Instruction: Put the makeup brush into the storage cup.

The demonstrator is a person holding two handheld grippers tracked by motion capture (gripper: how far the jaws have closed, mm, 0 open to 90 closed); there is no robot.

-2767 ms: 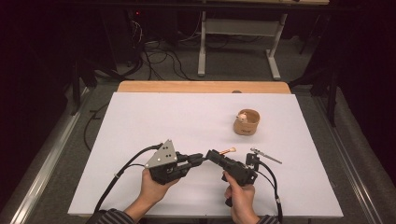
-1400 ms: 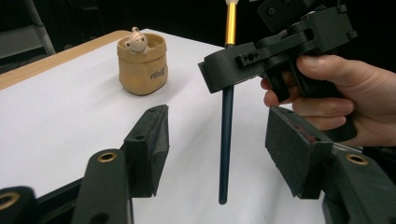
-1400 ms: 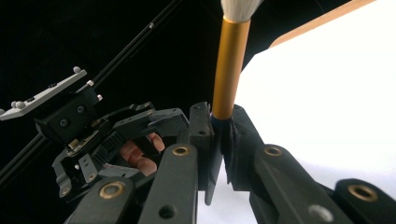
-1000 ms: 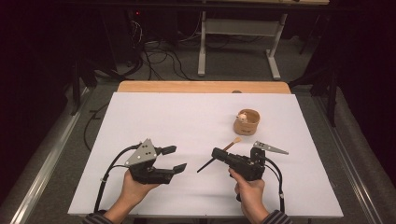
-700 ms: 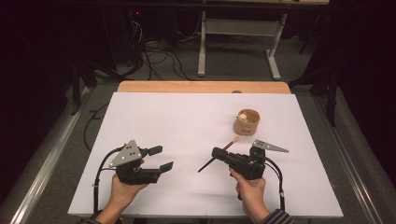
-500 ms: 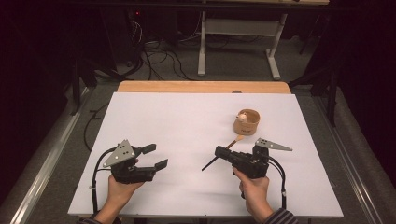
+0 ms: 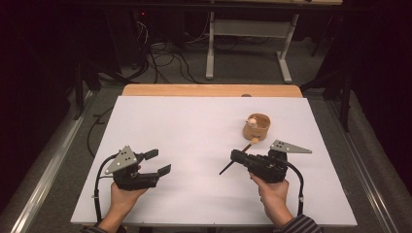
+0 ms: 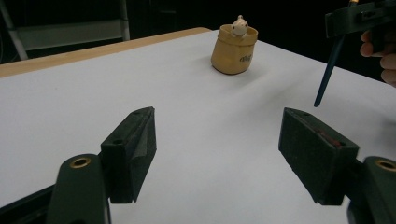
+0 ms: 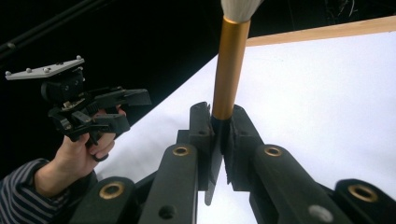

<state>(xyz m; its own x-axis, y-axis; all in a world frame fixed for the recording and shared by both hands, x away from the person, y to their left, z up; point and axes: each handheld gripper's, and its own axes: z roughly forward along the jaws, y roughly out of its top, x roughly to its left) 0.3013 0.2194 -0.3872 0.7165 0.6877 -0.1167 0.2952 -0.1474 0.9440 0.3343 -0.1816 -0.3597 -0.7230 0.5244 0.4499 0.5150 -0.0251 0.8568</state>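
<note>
**Handoff done, brush now in right claw only**

Left claw (image 7: 158, 162) has pulled back toward the near-left tabletop (image 7: 194, 121) edge, jaws spread and empty. Right claw (image 9: 218, 122) stays clenched on the brush (image 9: 229, 65), held just above the tabletop. We judge the beige cup (image 7: 256, 127) just beyond it is the target; path looks unobstructed.
</note>
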